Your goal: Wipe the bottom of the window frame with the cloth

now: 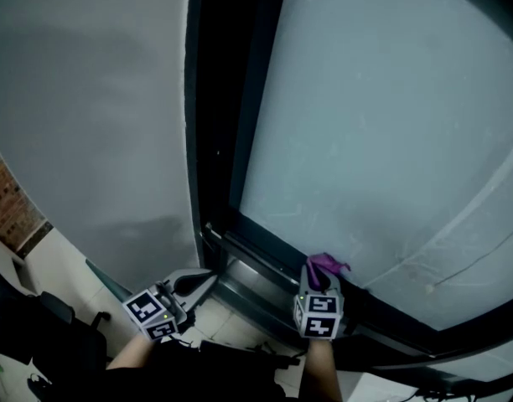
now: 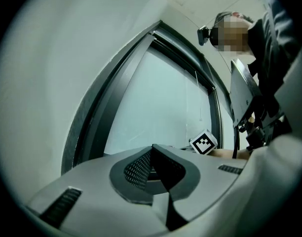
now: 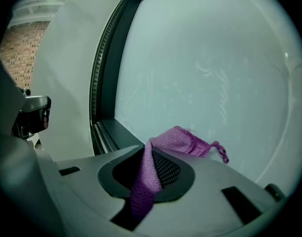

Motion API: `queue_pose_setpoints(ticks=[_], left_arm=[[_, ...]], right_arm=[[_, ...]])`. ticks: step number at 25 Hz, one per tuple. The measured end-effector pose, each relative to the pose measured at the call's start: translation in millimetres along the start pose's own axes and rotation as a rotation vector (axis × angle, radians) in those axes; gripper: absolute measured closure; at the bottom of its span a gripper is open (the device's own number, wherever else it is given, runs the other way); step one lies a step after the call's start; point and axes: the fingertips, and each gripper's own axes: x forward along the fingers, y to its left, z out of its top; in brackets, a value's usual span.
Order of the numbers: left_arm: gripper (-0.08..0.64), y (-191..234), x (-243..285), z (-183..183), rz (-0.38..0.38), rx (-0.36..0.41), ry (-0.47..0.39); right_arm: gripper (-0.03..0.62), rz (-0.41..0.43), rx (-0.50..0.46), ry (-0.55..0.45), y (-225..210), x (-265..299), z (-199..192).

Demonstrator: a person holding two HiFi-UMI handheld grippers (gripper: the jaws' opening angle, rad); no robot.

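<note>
A purple cloth (image 3: 180,141) is pinched in my right gripper (image 3: 150,158), which is shut on it. In the head view the same cloth (image 1: 325,265) sticks up from the right gripper (image 1: 318,285) just above the dark bottom rail of the window frame (image 1: 265,268), against the frosted pane (image 1: 382,141). My left gripper (image 1: 208,280) rests low at the frame's left corner, shut with nothing between its jaws. In the left gripper view its jaws (image 2: 152,158) meet, and the right gripper's marker cube (image 2: 204,142) shows beyond.
A dark vertical frame post (image 1: 215,99) rises left of the pane, with a grey wall (image 1: 89,107) beside it. Brick (image 1: 7,203) shows at the far left. Dark gear and cables (image 1: 47,333) lie on the pale floor. A person (image 2: 269,48) leans over at right.
</note>
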Motion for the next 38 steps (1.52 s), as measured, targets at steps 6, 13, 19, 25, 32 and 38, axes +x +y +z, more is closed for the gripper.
queue_pose_setpoints(ticks=[6,13,19,25,32,38], left_arm=[[0.563,6,-5,1,0.028,0.016,-0.006],[0.563,12,-9,4,0.058,0.016,-0.028],[0.563,22,-18,9,0.093,0.015,-0.044],[0.563,27,-26,9,0.121,0.008,-0.057],[0.563,36,-41,12,0.165,0.016,-0.061],[0.563,45,-53,14,0.205,0.010,-0.063]], right_arm=[[0.532,0.040,-0.033,0.004,10,9,4],[0.532,0.103,-0.061,0.011,25,22,10],[0.532,0.134,-0.090,0.021,38,34,19],[0.532,0.157,-0.123,0.028,50,44,25],[0.532,0.199,-0.146,0.032,66,56,33],[0.532,0.229,-0.168,0.015,85,66,41]])
